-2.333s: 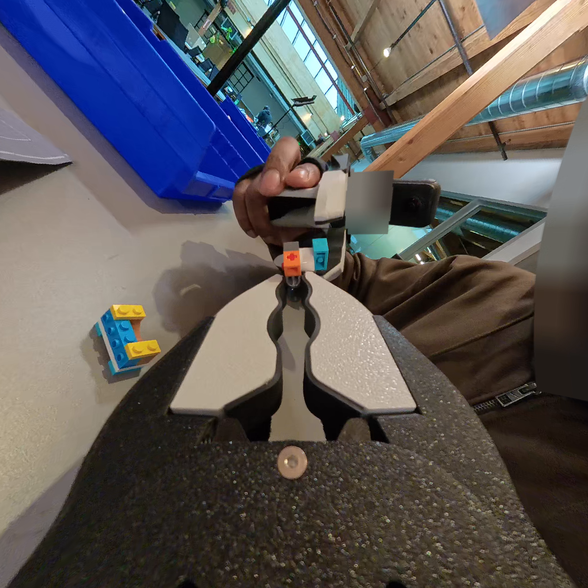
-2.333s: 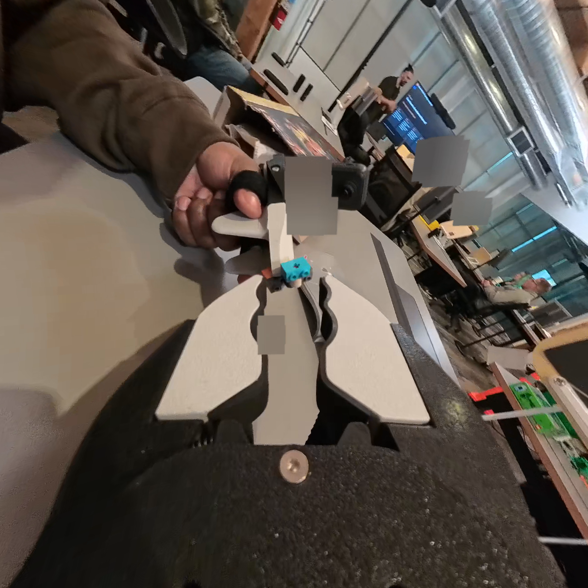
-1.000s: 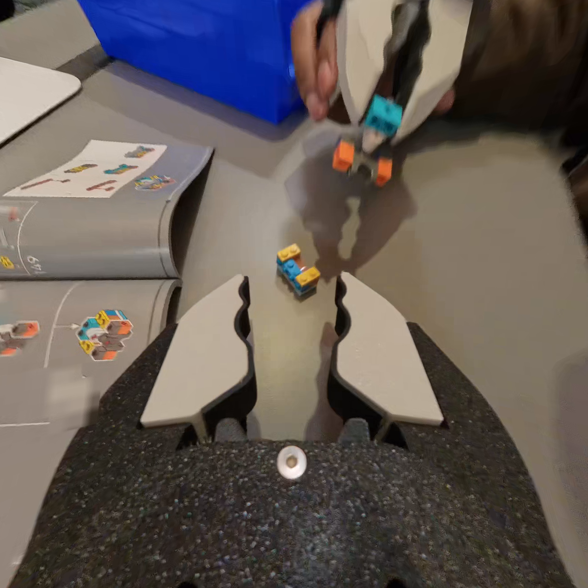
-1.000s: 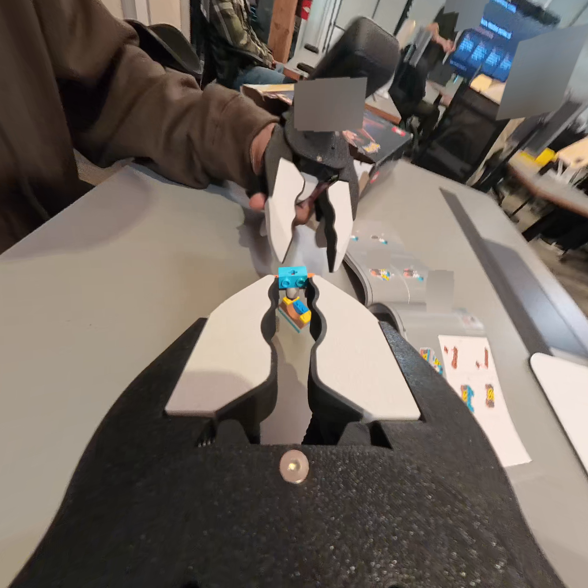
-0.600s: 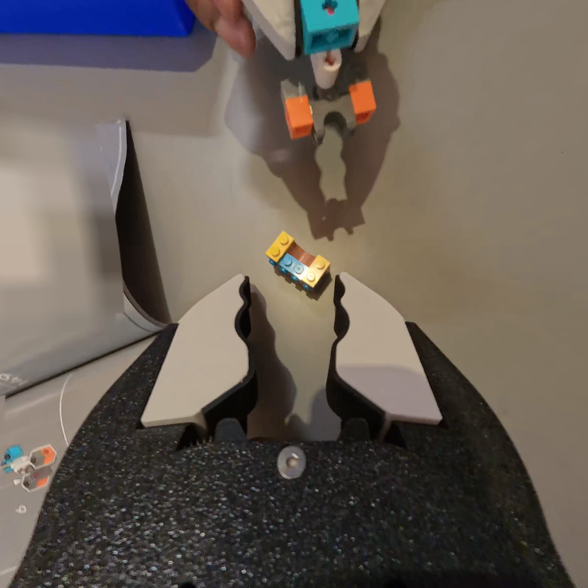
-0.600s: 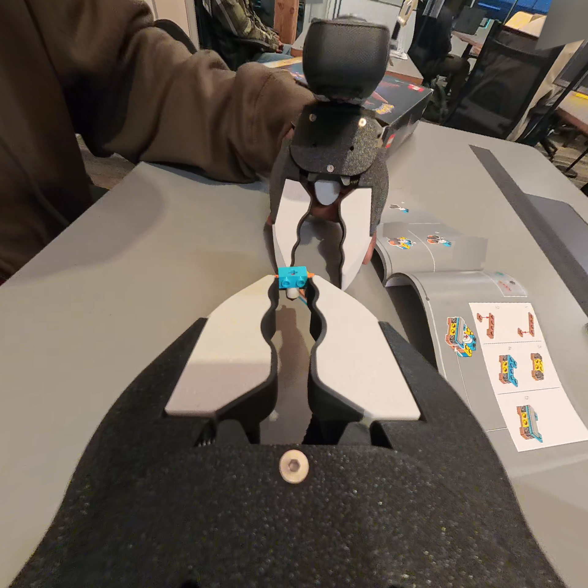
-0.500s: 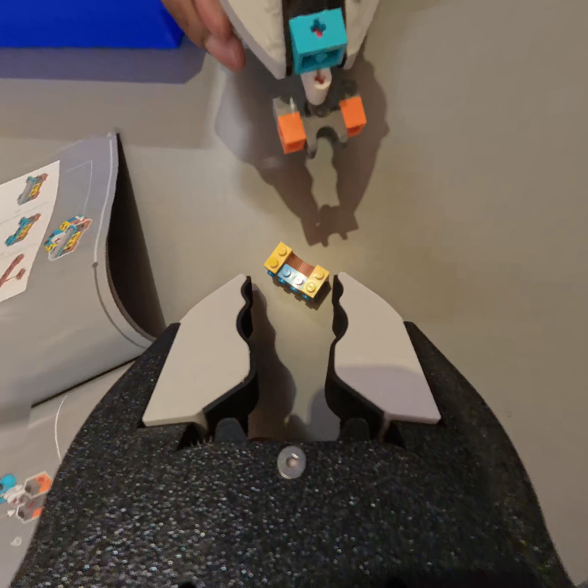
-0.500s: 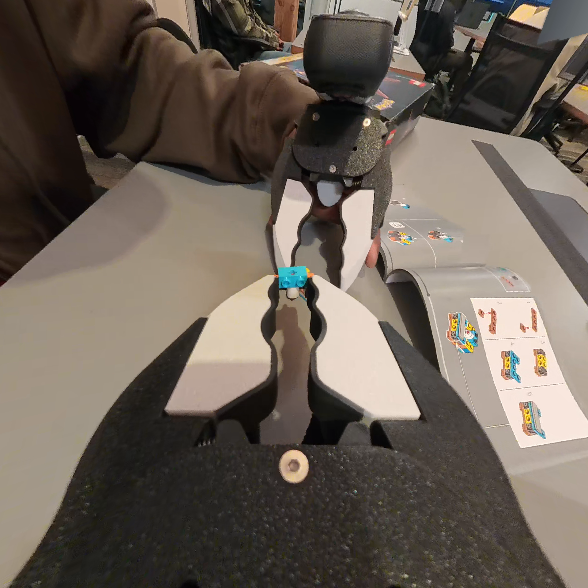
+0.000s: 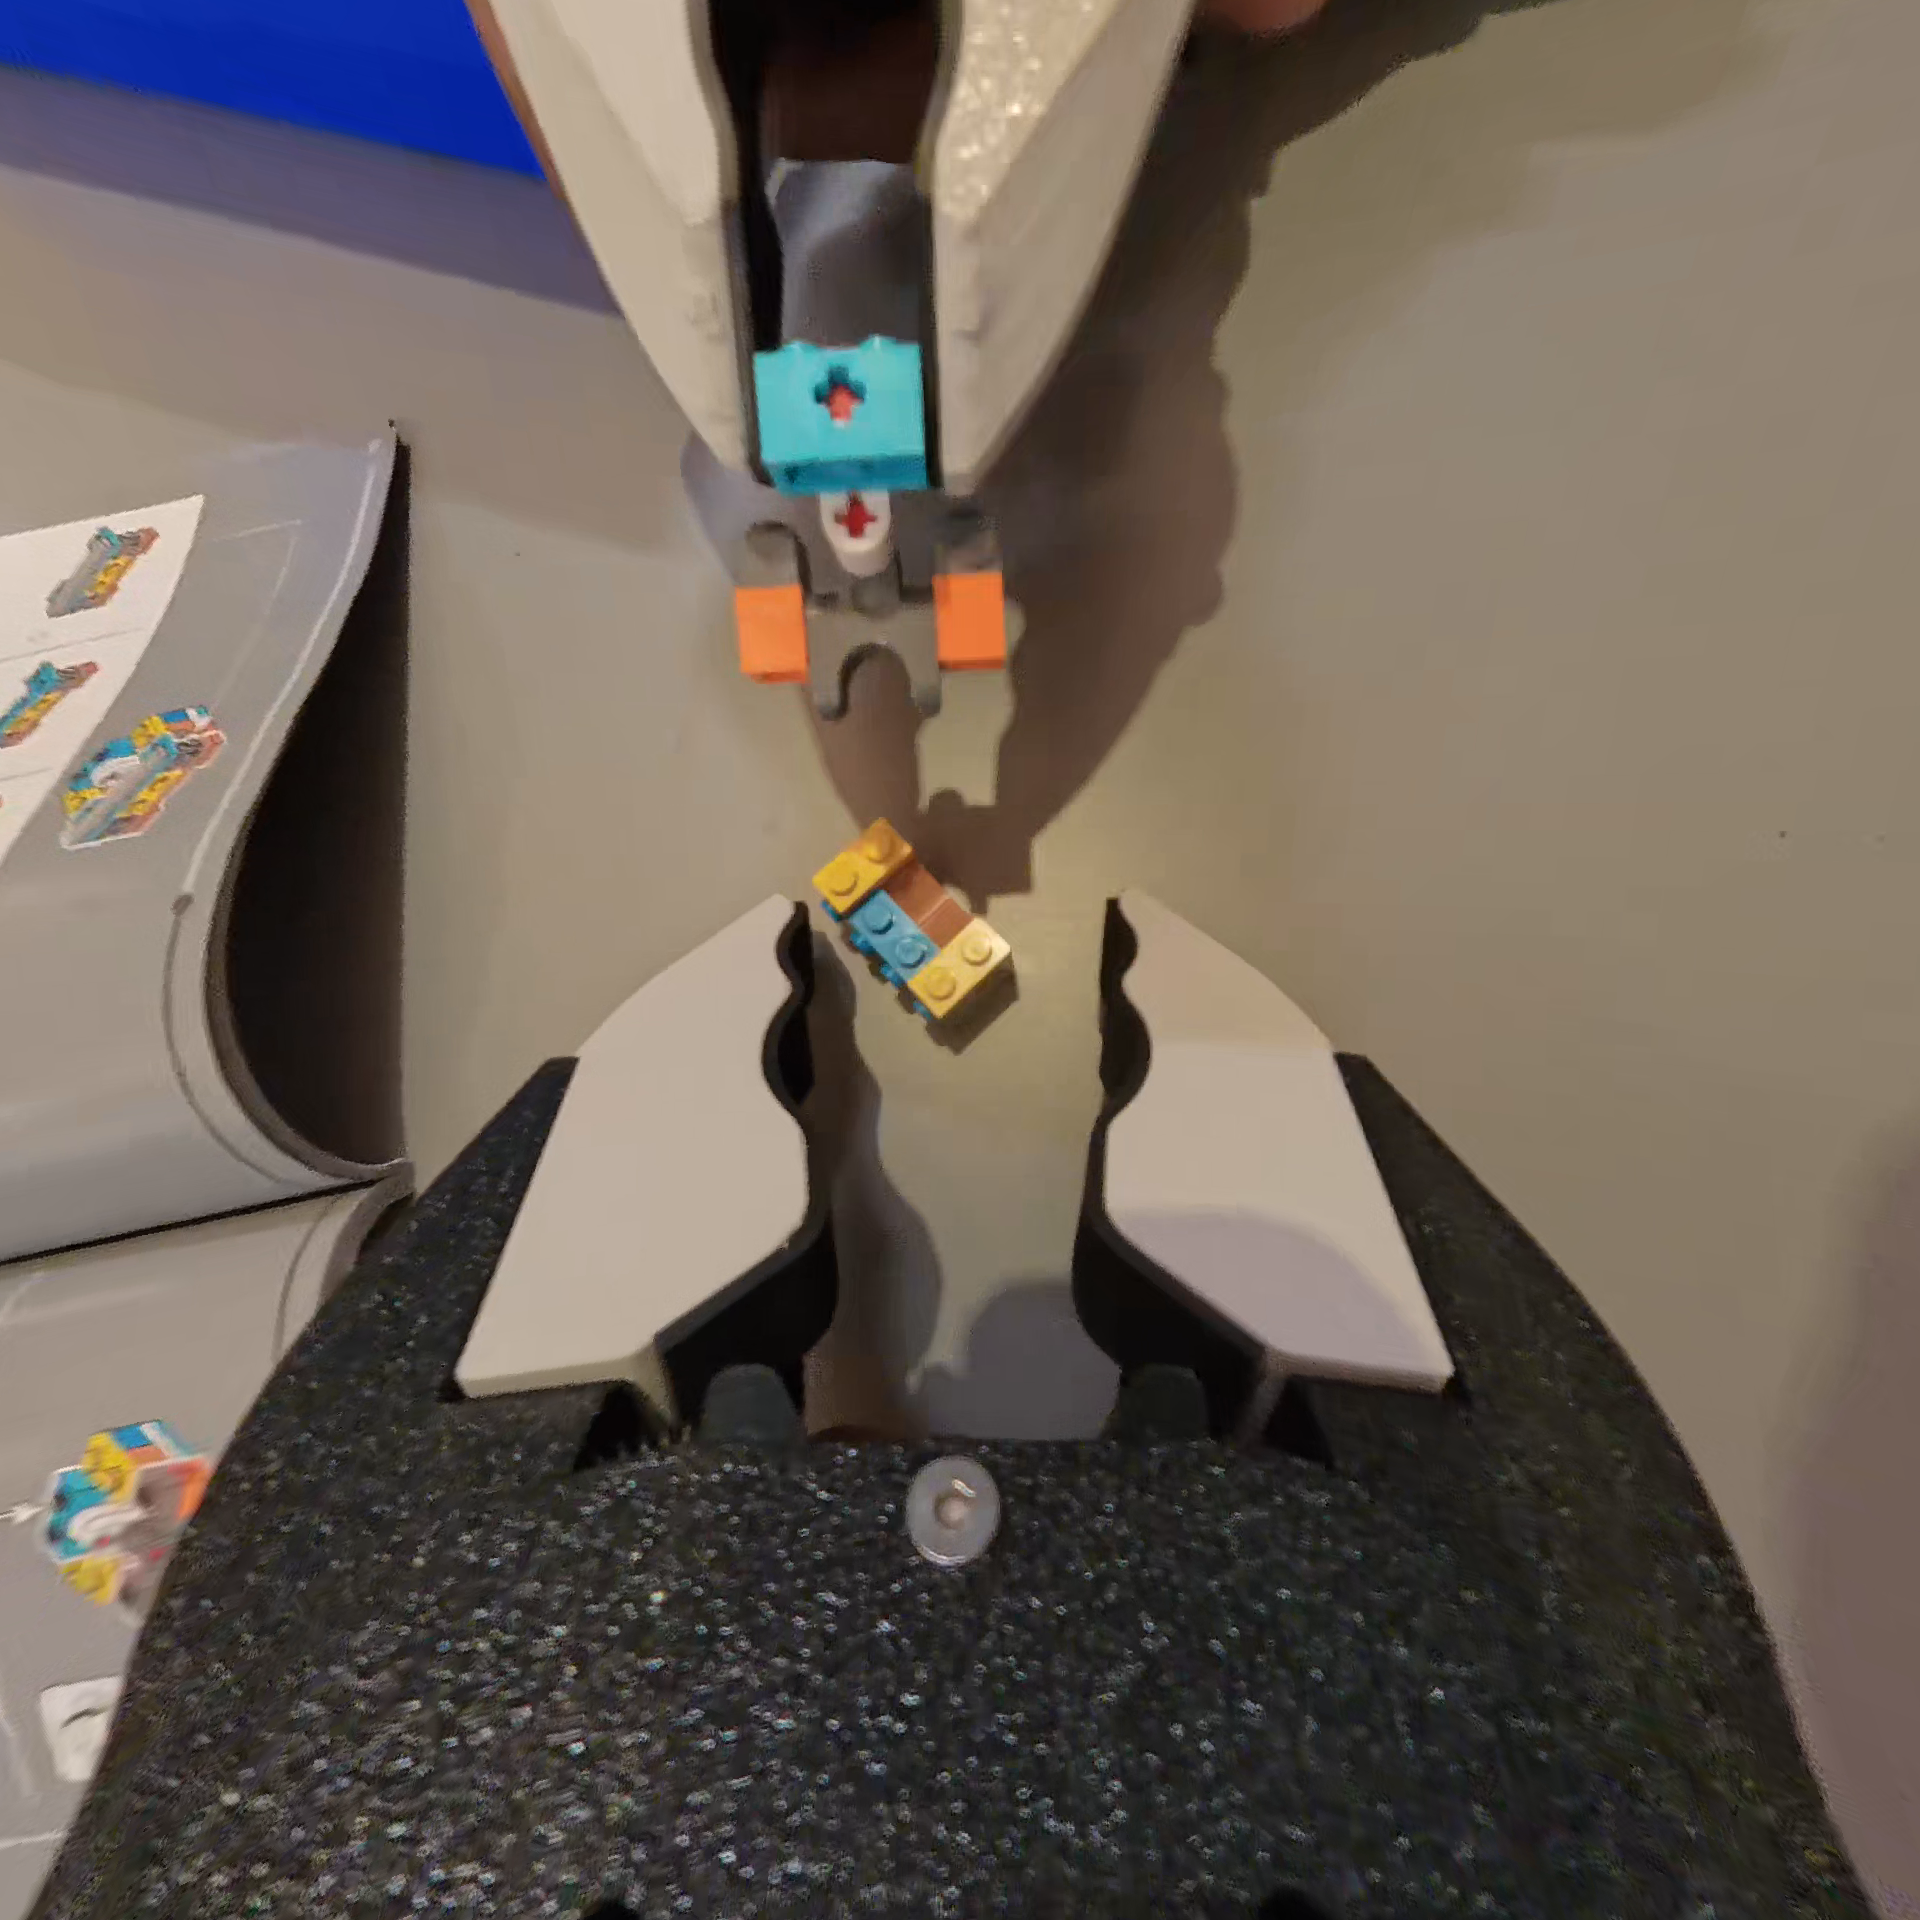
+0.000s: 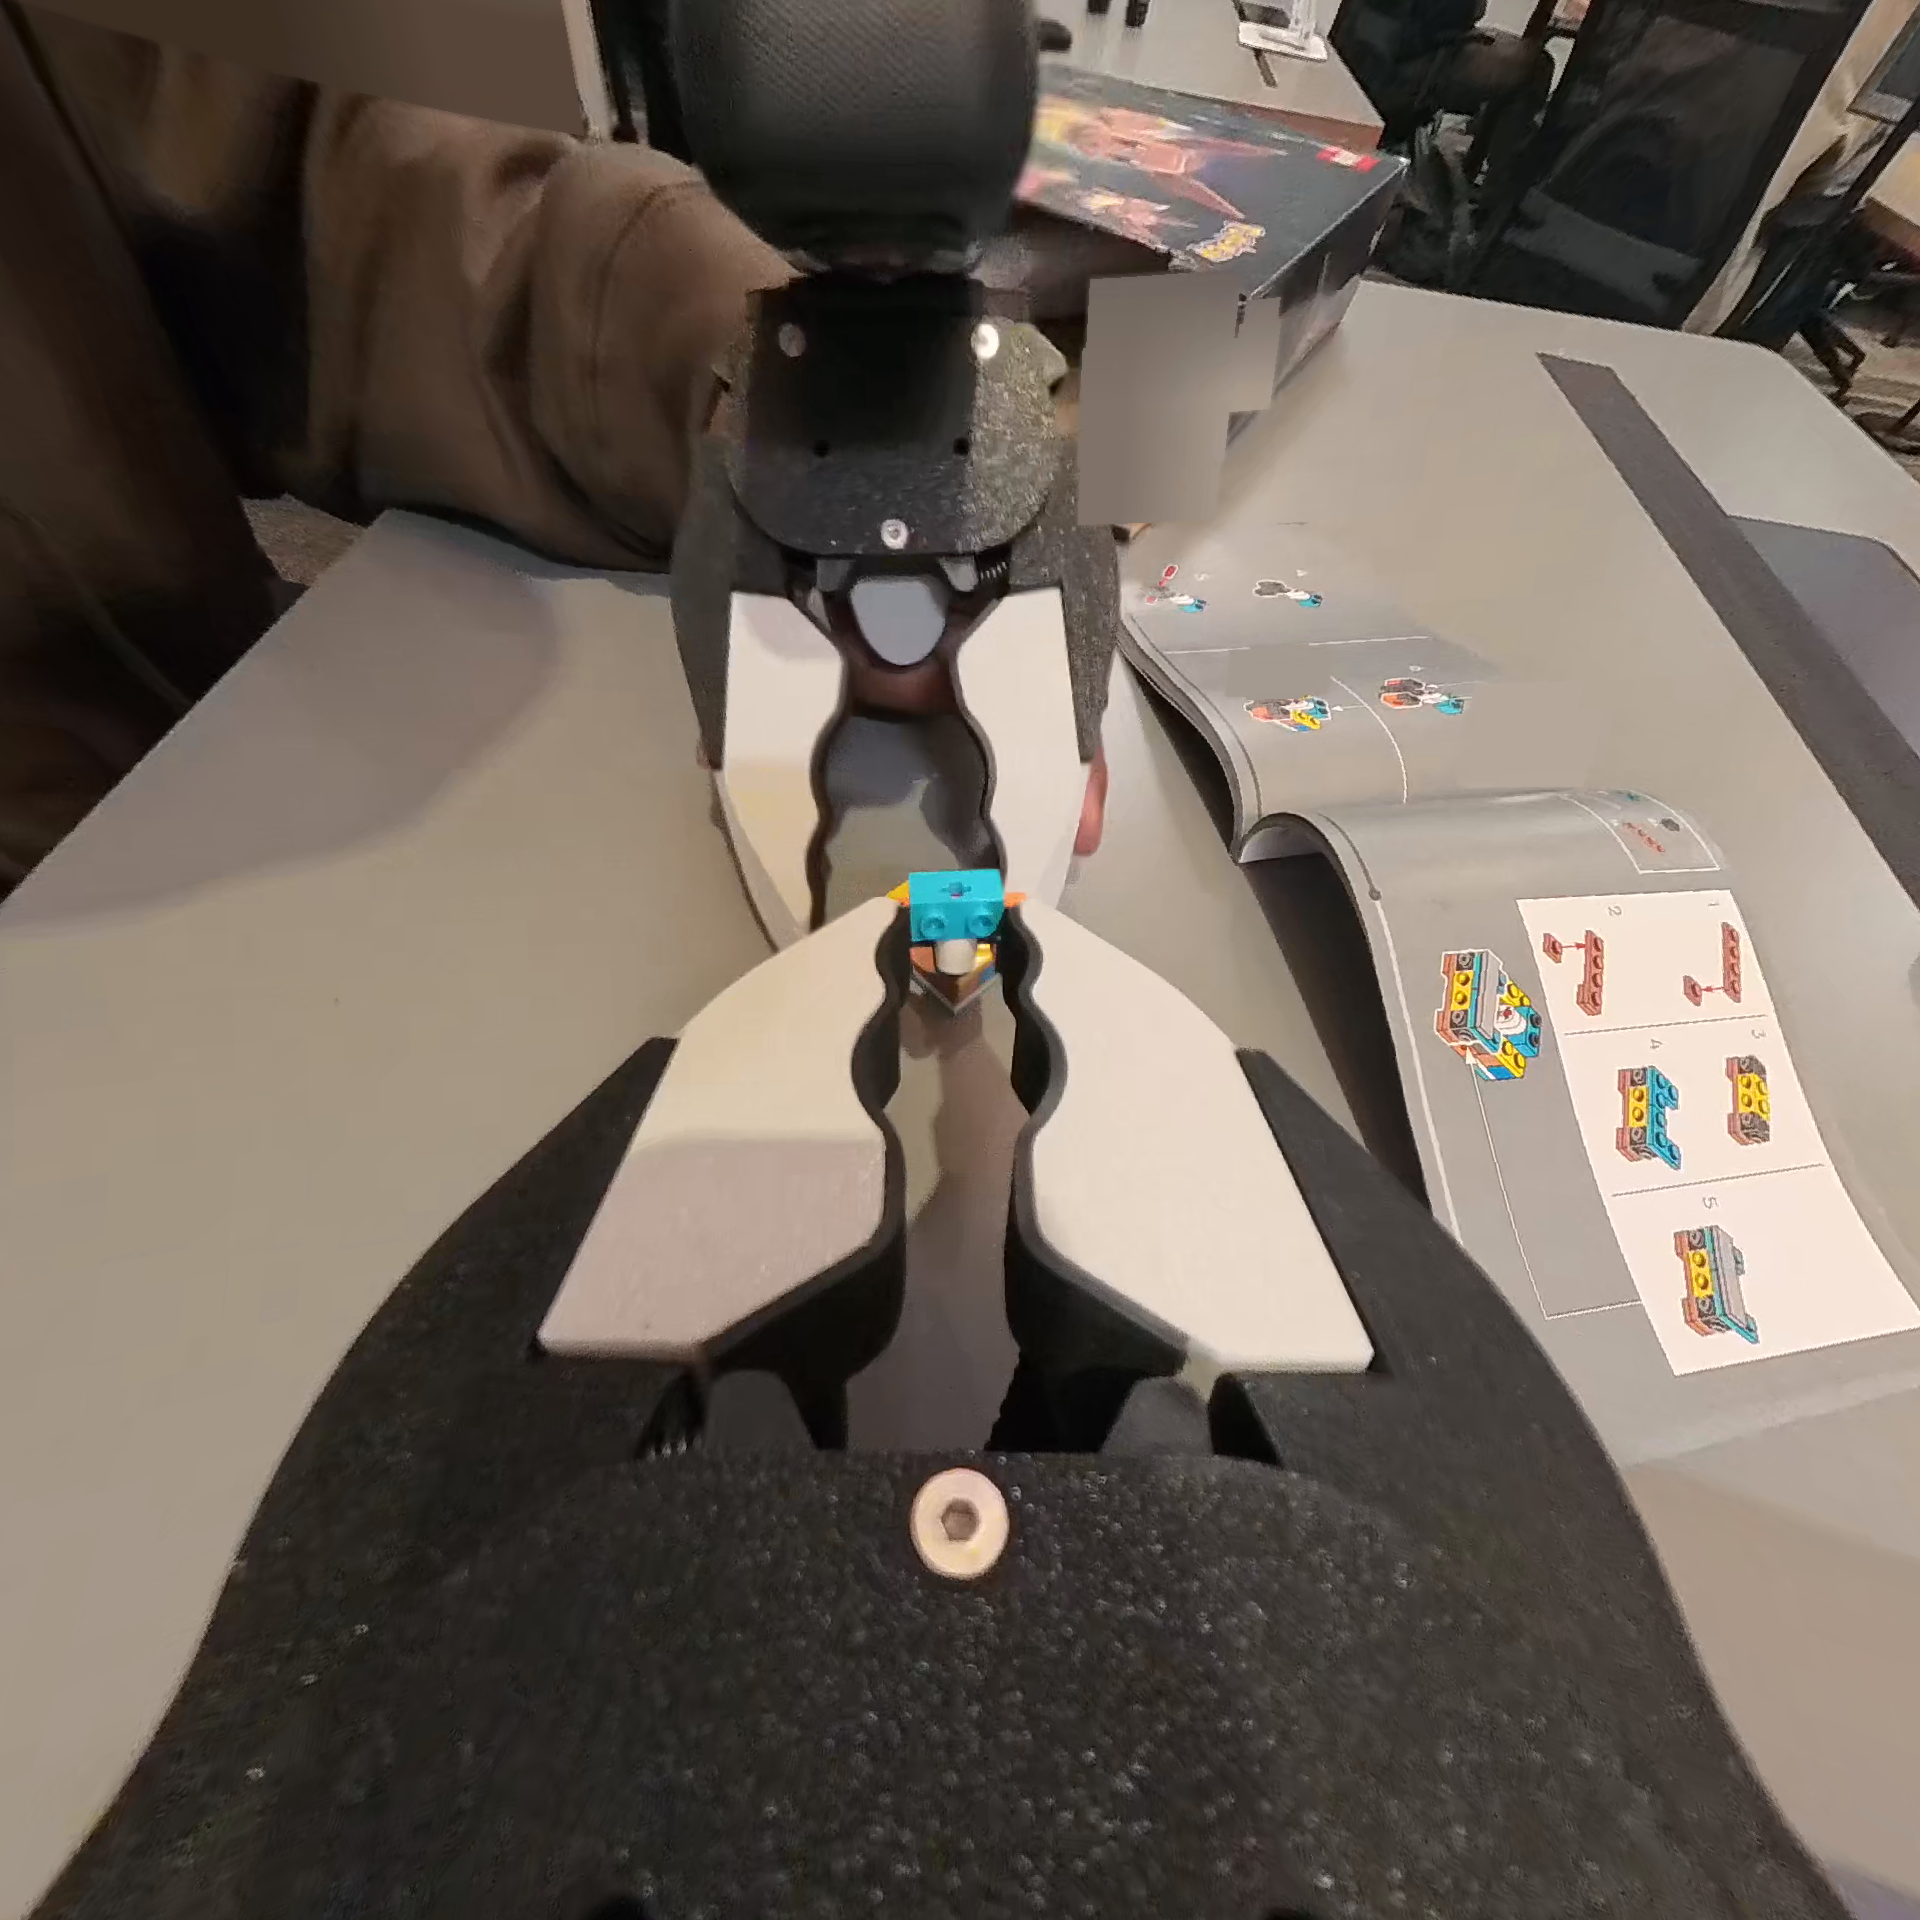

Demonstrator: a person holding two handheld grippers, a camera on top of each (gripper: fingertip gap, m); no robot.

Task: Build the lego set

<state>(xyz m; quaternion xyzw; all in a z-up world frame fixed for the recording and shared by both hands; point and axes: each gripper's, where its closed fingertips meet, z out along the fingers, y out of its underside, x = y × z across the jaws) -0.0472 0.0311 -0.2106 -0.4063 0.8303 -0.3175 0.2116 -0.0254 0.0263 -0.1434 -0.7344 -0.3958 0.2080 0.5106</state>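
My right gripper [image 10: 954, 920] is shut on a teal brick [image 10: 954, 902]. In the left wrist view [image 9: 840, 421] a grey, white and orange sub-assembly [image 9: 868, 613] hangs below that brick, above the table. My left gripper [image 9: 956, 920] is open and empty. A small yellow, blue and brown lego assembly [image 9: 914, 935] lies on the grey table just ahead of its fingertips, nearer the left one. In the right wrist view the left gripper [image 10: 914, 852] faces mine, open, close behind the teal brick. A bit of the yellow assembly [image 10: 951, 987] shows under the brick.
An open instruction booklet [image 9: 156, 831] lies left of the left gripper and also shows in the right wrist view [image 10: 1558, 987]. A blue bin [image 9: 260, 62] stands beyond it. A lego box [image 10: 1195, 177] sits at the table's far side. A person's brown sleeve [image 10: 416, 312] reaches in.
My left gripper let go of the orange sub-assembly, opened and swung down over the yellow assembly. My right gripper, still holding the teal brick, has come closer to the left one.
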